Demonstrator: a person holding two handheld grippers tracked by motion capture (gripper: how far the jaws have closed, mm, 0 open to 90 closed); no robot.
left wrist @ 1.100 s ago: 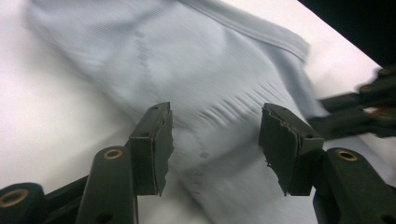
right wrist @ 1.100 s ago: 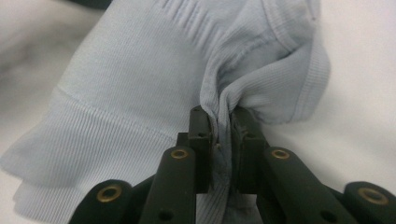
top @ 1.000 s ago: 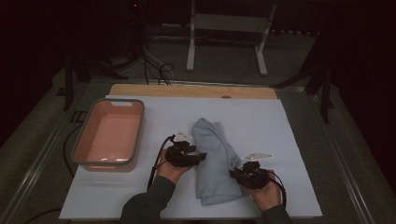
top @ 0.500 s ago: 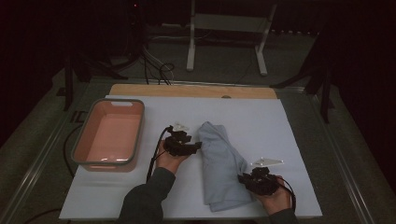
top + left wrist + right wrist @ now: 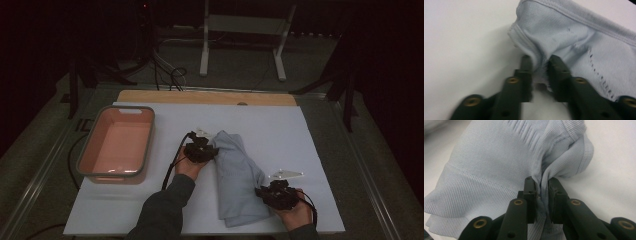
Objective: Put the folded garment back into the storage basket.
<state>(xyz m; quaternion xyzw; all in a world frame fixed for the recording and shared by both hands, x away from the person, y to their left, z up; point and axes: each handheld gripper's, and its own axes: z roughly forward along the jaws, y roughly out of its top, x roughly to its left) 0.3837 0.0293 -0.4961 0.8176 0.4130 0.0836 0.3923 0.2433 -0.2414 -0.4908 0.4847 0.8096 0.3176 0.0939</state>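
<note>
Left tongs (image 5: pixel 537 62) have just closed, pinching the soft, limp blue cloth's (image 5: pixel 240 175) edge, right tongs (image 5: pixel 541 183) clamped on its opposite bunched fold; hems grip best.

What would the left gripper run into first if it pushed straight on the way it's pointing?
The light blue garment: the left gripper has just closed on a fold at its edge, so more cloth lies directly ahead.

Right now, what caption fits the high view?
Two handheld grippers, left gripper and right gripper, pinch a folded pale-blue knit cloth.
</note>
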